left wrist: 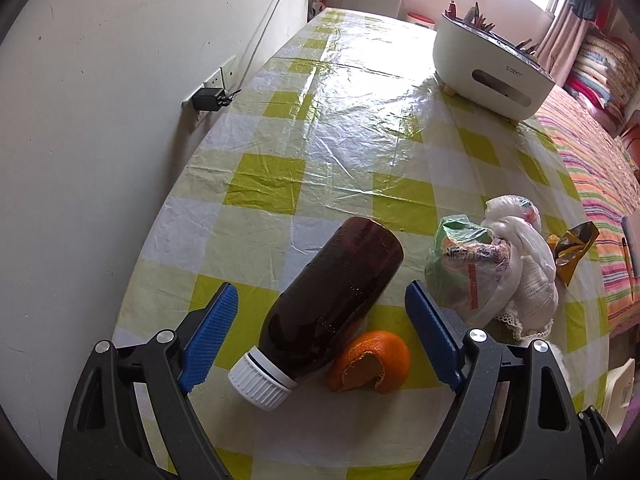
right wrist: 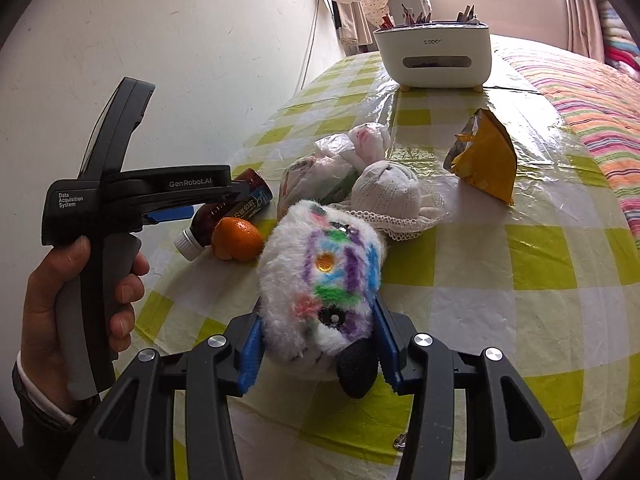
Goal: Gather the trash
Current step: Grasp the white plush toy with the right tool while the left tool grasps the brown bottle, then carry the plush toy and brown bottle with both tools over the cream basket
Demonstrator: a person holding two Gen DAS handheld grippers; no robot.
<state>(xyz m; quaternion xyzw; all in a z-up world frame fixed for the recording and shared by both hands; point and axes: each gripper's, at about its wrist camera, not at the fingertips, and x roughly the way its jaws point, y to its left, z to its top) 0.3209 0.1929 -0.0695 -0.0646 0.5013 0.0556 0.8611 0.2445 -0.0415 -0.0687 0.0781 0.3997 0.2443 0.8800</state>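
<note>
My left gripper [left wrist: 320, 320] hangs wide open astride the brown bottle [left wrist: 332, 300], which lies on the checked tablecloth [left wrist: 260, 184] with its white cap [left wrist: 260, 380] toward me, while my right gripper [right wrist: 320, 344] clamps the fuzzy sock [right wrist: 320, 280].
</note>
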